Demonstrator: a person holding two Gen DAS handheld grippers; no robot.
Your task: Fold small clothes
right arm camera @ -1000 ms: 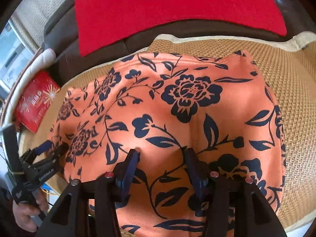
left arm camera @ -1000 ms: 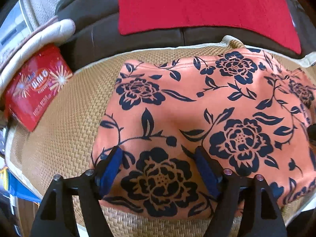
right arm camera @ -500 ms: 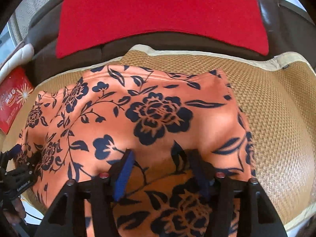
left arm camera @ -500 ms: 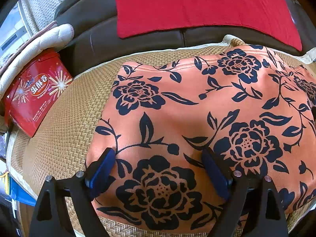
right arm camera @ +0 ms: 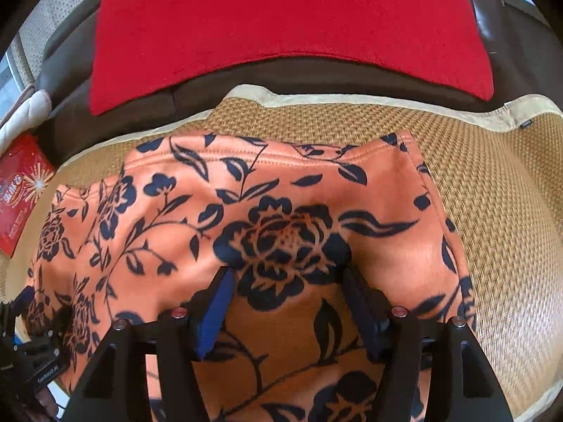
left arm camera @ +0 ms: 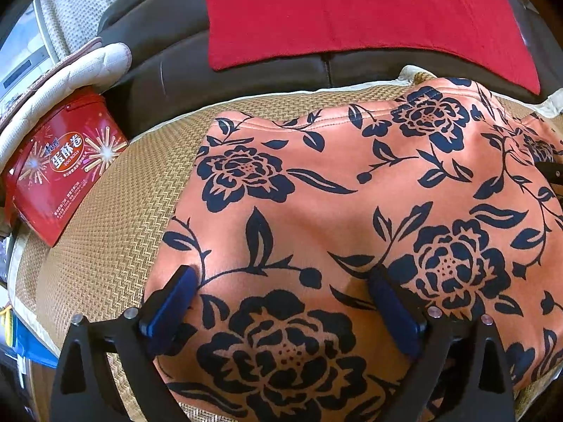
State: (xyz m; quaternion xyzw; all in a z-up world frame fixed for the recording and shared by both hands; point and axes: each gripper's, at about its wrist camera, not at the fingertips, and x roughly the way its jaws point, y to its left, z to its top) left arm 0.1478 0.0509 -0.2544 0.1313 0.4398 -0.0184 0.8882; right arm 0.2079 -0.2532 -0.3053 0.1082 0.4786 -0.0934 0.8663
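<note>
An orange garment with a dark blue flower print lies spread flat on a woven mat. My left gripper hovers over its near left part. Its jaws are opening wide, with only flat cloth below them and nothing pinched. In the right wrist view the same garment fills the middle, its stitched far hem facing the sofa back. My right gripper stands over a large printed flower near the garment's right side. Its jaws are opening too, and the blue pads grip no fold.
The mat has a beige border and bare weave to the right of the garment. A red cushion leans on the dark sofa back. A red snack tin and a white quilted pad sit at the left.
Both pairs of jaws have spread wider. The right gripper has moved right across the garment, toward its right edge. The left gripper has stayed in place.
</note>
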